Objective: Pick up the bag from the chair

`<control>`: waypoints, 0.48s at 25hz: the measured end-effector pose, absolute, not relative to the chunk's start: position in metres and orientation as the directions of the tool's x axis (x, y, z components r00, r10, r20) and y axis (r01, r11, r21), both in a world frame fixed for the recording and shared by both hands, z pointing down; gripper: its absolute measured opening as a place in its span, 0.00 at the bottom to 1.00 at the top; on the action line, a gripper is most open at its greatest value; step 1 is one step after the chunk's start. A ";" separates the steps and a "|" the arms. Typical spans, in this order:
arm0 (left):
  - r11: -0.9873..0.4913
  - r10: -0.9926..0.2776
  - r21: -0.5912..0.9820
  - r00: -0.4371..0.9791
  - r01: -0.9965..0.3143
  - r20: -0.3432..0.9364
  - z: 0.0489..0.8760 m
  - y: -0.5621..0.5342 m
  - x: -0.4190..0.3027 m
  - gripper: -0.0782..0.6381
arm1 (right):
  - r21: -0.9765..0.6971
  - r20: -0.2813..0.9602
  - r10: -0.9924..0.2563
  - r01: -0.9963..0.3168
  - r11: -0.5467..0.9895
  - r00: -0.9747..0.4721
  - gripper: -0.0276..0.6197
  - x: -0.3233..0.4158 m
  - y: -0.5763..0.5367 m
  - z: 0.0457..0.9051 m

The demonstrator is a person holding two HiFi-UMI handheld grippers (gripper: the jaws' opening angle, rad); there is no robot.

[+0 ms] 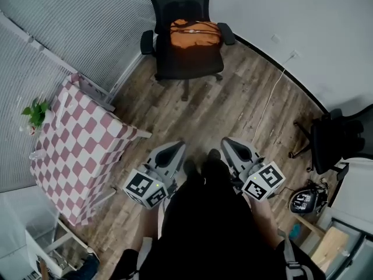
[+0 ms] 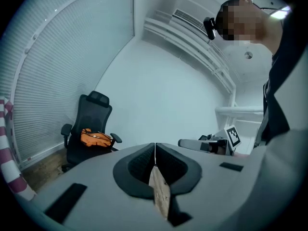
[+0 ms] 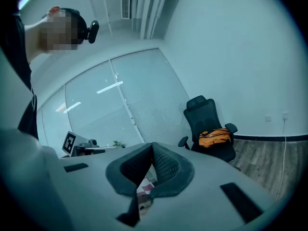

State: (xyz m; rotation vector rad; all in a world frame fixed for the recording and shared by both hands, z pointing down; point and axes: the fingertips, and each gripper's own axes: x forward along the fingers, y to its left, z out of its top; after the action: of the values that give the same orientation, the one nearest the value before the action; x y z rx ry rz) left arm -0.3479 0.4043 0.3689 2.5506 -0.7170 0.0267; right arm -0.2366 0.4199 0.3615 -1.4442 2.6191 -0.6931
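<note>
**Wood floor, black chair at the wall, bag on its seat**

Wood planks cover the floor [image 1: 233, 98], and a white wall [image 1: 303, 16] curves behind the black office chair [image 1: 187, 66]. On the seat of this chair lies the orange bag [image 1: 195, 34]. It rests against the backrest and fills the space between the two armrests.

We hold both grippers well apart from the chair, on the side of its wheeled base and close to our body. The left gripper [image 1: 172, 151] and the right gripper [image 1: 232, 146] are side by side and both point toward the chair, almost level. In the left gripper view the two jaws are pressed together, pad against pad, and they pinch nothing. In the right gripper view the jaws also meet at their tips and are empty. In both gripper views the chair with the bag is small and far beyond the jaws.

To the left of the chair, along the window blinds [image 1: 87, 22], we see a table with a pink and white chequered cloth [image 1: 87, 147]. A small green plant [image 1: 36, 112] is at its far edge. To the right of the chair a white cable [image 1: 268, 107] runs over the floor from a wall socket [image 1: 293, 55], and further right is a second dark chair [image 1: 335, 139].
</note>
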 end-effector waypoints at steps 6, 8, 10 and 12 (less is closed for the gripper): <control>-0.739 -0.471 0.463 0.867 -0.489 0.165 0.379 0.390 -0.334 0.16 | -0.437 0.181 -0.814 -0.787 0.435 -0.551 0.07 -0.224 0.406 0.372; -0.739 -0.467 0.459 0.866 -0.492 0.177 0.379 0.381 -0.328 0.16 | -0.450 0.182 -0.814 -0.783 0.430 -0.552 0.07 -0.218 0.396 0.376; -0.739 -0.467 0.455 0.864 -0.498 0.187 0.379 0.369 -0.321 0.16 | -0.460 0.181 -0.812 -0.778 0.429 -0.555 0.07 -0.211 0.382 0.380; -0.737 -0.472 0.449 0.860 -0.506 0.195 0.376 0.353 -0.315 0.16 | -0.466 0.174 -0.813 -0.774 0.430 -0.556 0.07 -0.204 0.362 0.380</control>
State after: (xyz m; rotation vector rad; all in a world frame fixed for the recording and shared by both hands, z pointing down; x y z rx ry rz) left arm -0.3152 0.3529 0.3764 2.5344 -0.7140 0.0927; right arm -0.2044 0.3622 0.3796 -1.4400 2.5907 -0.7799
